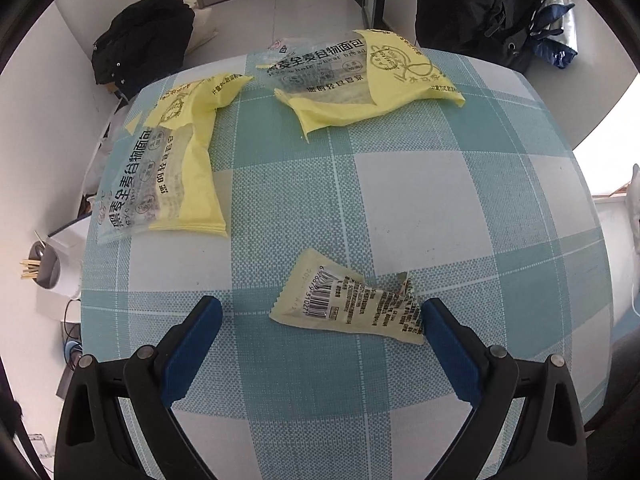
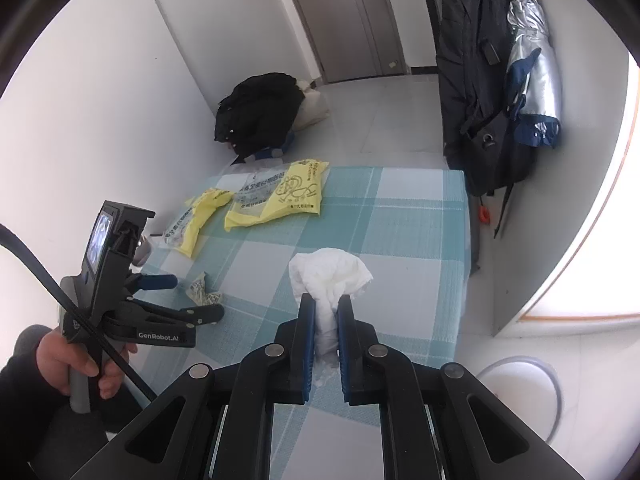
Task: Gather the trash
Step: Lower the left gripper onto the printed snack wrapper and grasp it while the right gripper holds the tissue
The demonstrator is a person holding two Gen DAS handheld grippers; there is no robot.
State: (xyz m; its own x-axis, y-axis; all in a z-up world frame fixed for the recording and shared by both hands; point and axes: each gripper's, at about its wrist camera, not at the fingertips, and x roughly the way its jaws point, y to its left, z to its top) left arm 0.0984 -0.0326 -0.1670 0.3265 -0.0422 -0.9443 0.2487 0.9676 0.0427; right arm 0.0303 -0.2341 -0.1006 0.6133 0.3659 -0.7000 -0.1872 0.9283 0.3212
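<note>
Left claw [image 1: 322, 314] is hovering spread wide over the teal-and-white checked counter [image 1: 420, 208], with the small crumpled pale-yellow barcode wrapper [image 1: 352, 304] lying between its blue fingers [image 1: 196, 344], seemingly touching the right one. Right claw [image 2: 326, 308] is pinching a crumpled white paper tissue [image 2: 326, 276] above the counter. Two large flattened yellow-and-clear plastic bread bags [image 1: 168, 160] [image 1: 360, 80] are lying at the far side. A round white bin [image 2: 520, 392] is sitting on the floor beside the counter.
</note>
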